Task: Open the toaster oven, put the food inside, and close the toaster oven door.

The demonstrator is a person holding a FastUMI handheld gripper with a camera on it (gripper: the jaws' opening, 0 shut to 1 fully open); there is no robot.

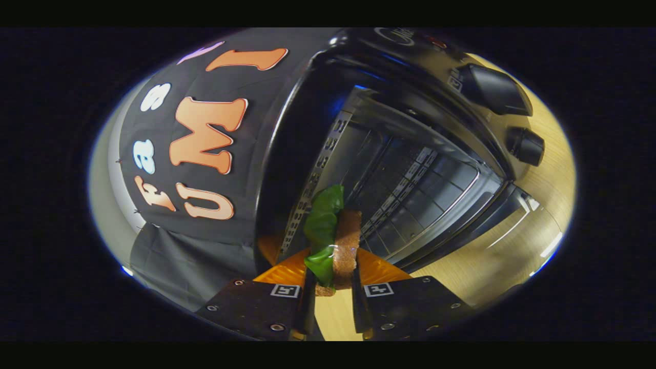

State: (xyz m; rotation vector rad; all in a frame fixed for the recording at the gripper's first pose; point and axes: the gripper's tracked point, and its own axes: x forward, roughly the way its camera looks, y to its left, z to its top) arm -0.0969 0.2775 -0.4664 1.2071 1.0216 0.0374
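Note:
My gripper [332, 266] is shut on a piece of food [333, 236], a brown bread slice with a green lettuce leaf against it, held upright between both fingers. Just beyond the food stands the black toaster oven [410, 102], seen tilted, with its door [476, 236] swung down and open. Inside the lit chamber a wire rack [410, 195] shows, and the food's top end sits at the mouth of the opening. Two black knobs [512, 118] sit on the oven's control panel beside the chamber.
The oven stands on a light wooden table [543, 205] that spreads past the open door. The booth's black cloth wall [205, 154] rises beside the oven, with a pale wall behind it.

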